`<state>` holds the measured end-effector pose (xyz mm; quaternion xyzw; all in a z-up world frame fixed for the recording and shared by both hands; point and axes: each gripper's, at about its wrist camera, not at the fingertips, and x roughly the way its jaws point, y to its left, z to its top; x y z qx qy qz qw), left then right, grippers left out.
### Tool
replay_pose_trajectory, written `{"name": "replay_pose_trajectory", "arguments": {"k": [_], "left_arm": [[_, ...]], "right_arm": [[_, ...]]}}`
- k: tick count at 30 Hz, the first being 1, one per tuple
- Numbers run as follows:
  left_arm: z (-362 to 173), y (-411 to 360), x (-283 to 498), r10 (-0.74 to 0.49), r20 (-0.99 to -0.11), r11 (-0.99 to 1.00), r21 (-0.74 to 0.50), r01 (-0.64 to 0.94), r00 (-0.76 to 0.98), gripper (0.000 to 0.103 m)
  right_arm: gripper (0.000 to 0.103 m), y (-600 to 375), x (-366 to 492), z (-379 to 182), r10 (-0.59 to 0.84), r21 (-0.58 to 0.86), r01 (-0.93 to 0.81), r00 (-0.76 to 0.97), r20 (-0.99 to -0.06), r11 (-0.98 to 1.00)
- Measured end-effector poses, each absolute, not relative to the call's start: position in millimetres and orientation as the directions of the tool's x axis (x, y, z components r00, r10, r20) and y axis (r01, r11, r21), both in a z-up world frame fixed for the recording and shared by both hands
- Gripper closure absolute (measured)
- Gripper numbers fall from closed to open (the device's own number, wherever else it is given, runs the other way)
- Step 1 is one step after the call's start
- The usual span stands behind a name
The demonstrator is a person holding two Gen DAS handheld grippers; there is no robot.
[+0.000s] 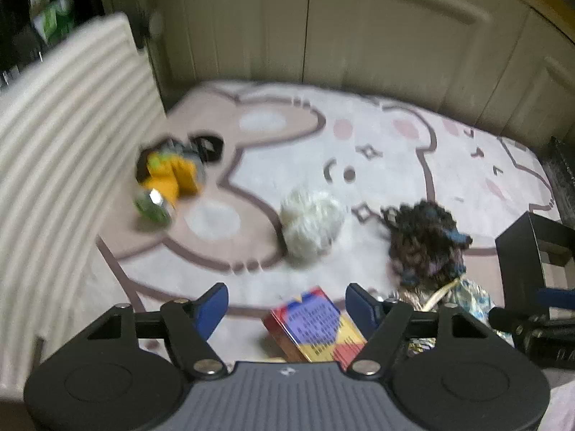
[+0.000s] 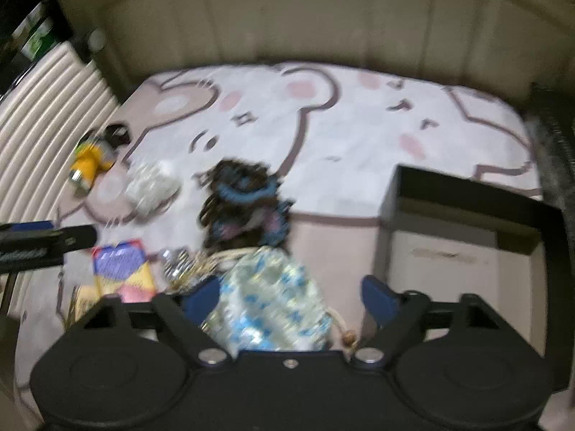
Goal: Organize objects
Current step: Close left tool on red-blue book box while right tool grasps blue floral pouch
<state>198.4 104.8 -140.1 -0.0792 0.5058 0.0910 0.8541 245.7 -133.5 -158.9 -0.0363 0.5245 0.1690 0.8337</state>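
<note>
Loose objects lie on a pink cartoon rug [image 1: 377, 151]. My left gripper [image 1: 287, 305] is open above a red, blue and yellow card box [image 1: 316, 327]. Ahead lie a white fluffy ball [image 1: 311, 222], a dark curly bundle with blue bits [image 1: 427, 240] and a yellow and green toy pile [image 1: 169, 179]. My right gripper [image 2: 291, 298] is open, its jaws on either side of a blue-patterned drawstring pouch [image 2: 269, 298]. The dark bundle [image 2: 244, 204] lies just beyond it. The card box [image 2: 120, 273] lies to the left.
An open black box [image 2: 463, 215] stands on the rug at the right; it also shows in the left wrist view [image 1: 532, 251]. A white ribbed panel [image 1: 64, 125] runs along the left. Cream cabinet doors [image 1: 323, 21] close the back. A shiny wrapper [image 2: 179, 265] lies by the pouch.
</note>
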Motion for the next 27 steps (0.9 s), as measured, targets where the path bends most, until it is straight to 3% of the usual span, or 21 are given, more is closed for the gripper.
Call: {"name": "replay_pose_trajectory", "arguments": {"k": [4,14,21,27], "left_arm": [[-157.8,108.3,201.1,0.040,-0.910,0.963,-0.075,-0.259,0.414,0.041],[-187.1,120.3,203.9,-0.043,-0.933,0.922,-0.175,-0.346,0.357,0.042],[-200.5,118.0,208.0,-0.113,-0.929,0.894,-0.250,-0.372,0.354,0.046],[-195.1,114.2,210.9,-0.097,-0.922,0.895,-0.245,-0.372,0.374,0.056]], "right_arm": [[0.027,-124.7,239.2,-161.5,0.234,0.077,-0.387,0.378,-0.896,0.919],[0.046,-112.6,230.3,-161.3,0.297,0.124,-0.474,0.311,-0.903,0.872],[0.054,-104.8,225.9,-176.5,0.206,0.014,-0.524,0.310,-0.928,0.852],[0.076,-122.4,231.8,-168.4,0.247,0.062,-0.479,0.333,-0.910,0.875]]}}
